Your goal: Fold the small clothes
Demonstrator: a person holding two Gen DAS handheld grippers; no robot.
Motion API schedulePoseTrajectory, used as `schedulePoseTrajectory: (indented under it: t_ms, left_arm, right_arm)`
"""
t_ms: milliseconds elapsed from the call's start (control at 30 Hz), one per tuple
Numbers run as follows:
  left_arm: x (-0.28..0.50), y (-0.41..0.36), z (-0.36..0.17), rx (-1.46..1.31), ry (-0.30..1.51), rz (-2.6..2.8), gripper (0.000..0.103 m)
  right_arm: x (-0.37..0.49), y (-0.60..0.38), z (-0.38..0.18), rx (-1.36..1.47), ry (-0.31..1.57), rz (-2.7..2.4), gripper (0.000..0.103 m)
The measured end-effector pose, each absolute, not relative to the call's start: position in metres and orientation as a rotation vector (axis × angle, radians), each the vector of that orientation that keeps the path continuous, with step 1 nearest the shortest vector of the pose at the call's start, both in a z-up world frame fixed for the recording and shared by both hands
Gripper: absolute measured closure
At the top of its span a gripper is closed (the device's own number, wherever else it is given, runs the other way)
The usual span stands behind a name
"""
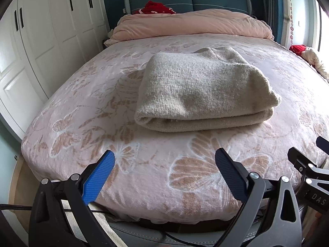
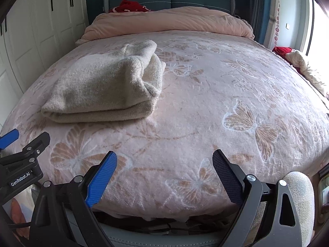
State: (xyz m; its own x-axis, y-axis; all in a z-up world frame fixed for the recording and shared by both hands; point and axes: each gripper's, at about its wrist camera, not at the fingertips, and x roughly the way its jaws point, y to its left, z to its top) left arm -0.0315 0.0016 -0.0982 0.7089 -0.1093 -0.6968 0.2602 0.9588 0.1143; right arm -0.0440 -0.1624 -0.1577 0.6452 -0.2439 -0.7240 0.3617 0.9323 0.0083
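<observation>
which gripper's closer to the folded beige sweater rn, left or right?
Left. The left gripper faces the beige sweater almost head-on, open, short of its near fold. The right gripper, also open, sits off to the sweater's right; there the sweater lies up-left.

Your two views are bright with daylight entering from the window point(image 1: 322, 20) at right, which is blown out to white glare. The folded sweater point(image 1: 201, 90) casts a soft shadow leftward. Fisheye distortion bends the edges; corners vignette black; focus stays sharp
</observation>
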Motion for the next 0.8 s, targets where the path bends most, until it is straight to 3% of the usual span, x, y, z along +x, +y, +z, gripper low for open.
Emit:
schedulePoseTrajectory:
  t_ms: [800]
  left_arm:
    - [-0.0335,0.0061,-0.1025,0.21,0.763,-0.193,0.005]
  right_arm:
    - [-0.0424,-0.1581,-0.1614,0.144,0.813,-0.351,0.011]
